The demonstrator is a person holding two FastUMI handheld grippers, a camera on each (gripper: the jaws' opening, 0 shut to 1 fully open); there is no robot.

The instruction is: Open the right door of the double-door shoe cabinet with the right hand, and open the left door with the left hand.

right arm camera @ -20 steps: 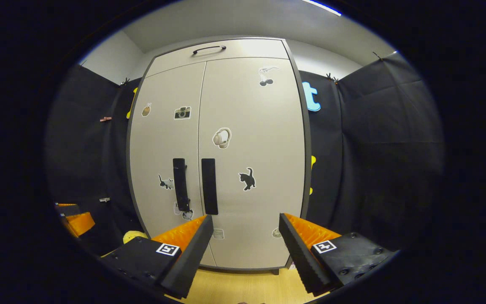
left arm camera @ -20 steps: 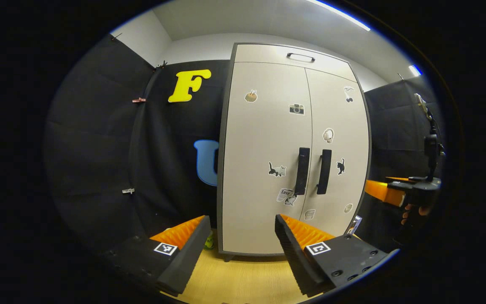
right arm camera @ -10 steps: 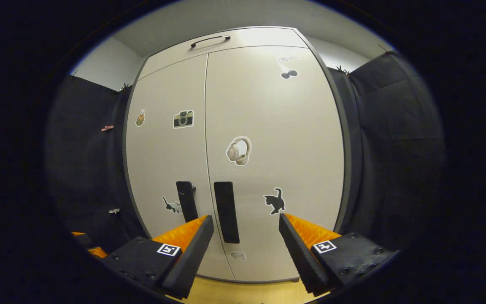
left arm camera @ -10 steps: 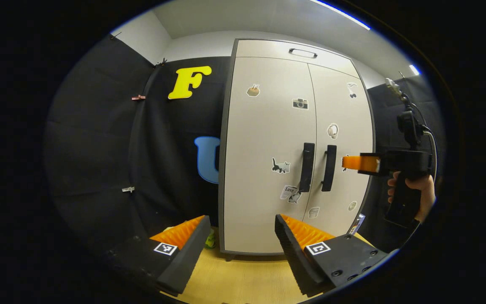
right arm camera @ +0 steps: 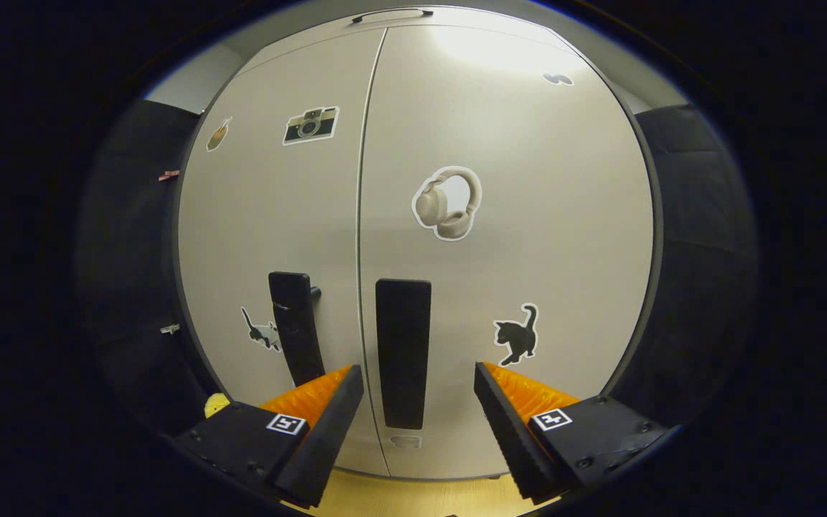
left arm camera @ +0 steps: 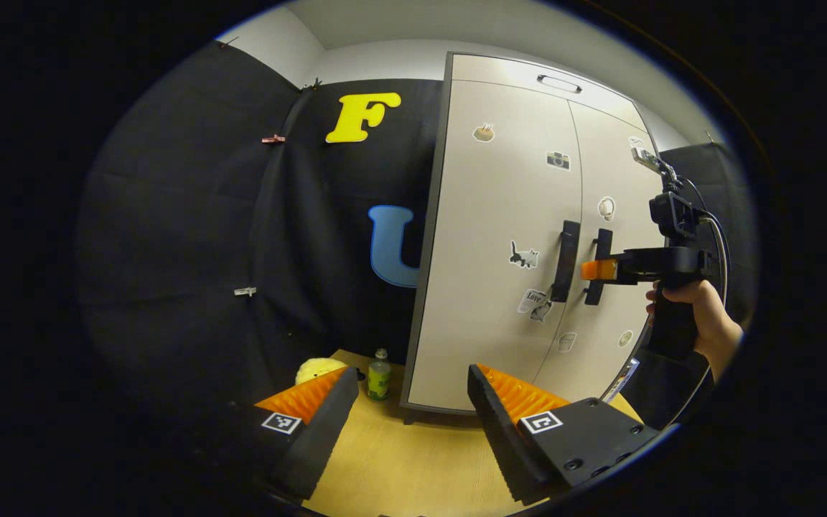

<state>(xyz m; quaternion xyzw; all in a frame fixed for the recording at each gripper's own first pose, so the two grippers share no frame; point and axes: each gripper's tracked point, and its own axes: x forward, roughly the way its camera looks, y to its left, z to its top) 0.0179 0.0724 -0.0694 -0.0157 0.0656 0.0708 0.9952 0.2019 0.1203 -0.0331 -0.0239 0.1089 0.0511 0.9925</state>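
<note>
My right gripper (right arm camera: 419,391) spread wide, holding nothing, close in front of shoe cabinet (right arm camera: 557,237). Right door handle (right arm camera: 403,352) dead ahead between fingers, long axis vertical, not yet touched. Both doors shut. Left gripper (left arm camera: 408,409) also wide open, empty, well back, left door handle (left arm camera: 568,260) far right of it.

A recording booth – black cloth walls (left arm camera: 184,237) (clipped up), pale wood floor (left arm camera: 413,459), sticker-covered shoe cabinet (left arm camera: 500,215).
</note>
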